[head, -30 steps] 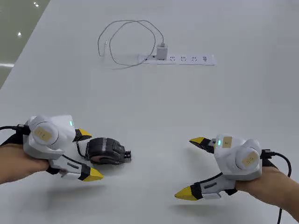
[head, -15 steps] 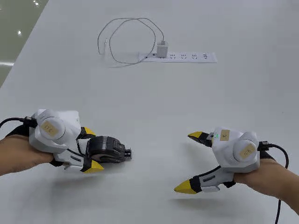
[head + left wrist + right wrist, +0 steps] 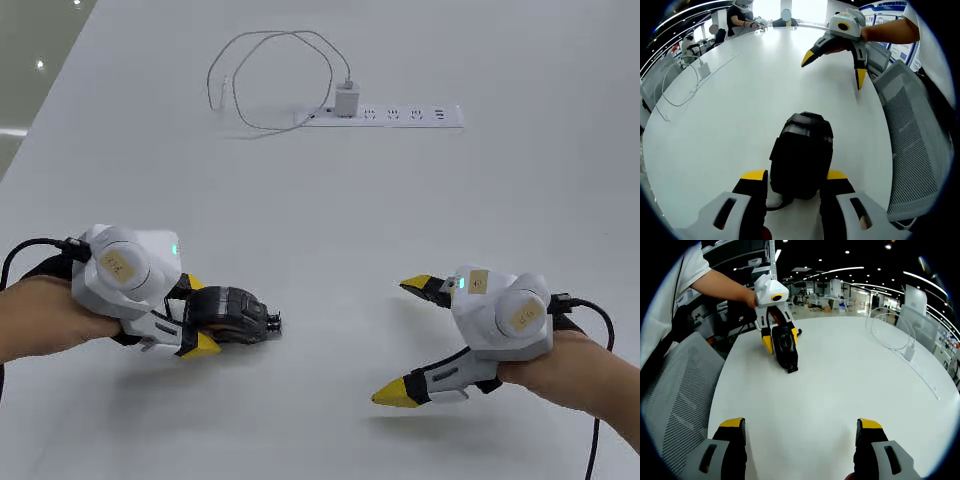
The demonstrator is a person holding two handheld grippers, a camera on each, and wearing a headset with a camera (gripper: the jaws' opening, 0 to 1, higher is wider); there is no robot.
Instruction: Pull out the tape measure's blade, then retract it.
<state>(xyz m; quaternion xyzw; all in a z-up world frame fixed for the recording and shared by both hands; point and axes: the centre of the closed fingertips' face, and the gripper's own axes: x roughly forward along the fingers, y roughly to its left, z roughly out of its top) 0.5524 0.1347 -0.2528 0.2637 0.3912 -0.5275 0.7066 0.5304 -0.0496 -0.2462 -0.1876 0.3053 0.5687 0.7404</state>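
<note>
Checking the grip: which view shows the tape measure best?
The left gripper view: the tape measure is large and close, held by the left gripper. The head and right gripper views show it smaller.

A white table (image 3: 330, 230) carries a black rounded tape measure (image 3: 228, 314) lower left and a flat white power strip (image 3: 400, 116), with a looped white cable (image 3: 290, 32), top centre.

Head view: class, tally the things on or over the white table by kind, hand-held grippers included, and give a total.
Hand-held grippers: 2 (left hand-held gripper, right hand-held gripper)
Tape measure: 1
Power strip: 1
Charger, with its cable: 1
Total: 5
</note>
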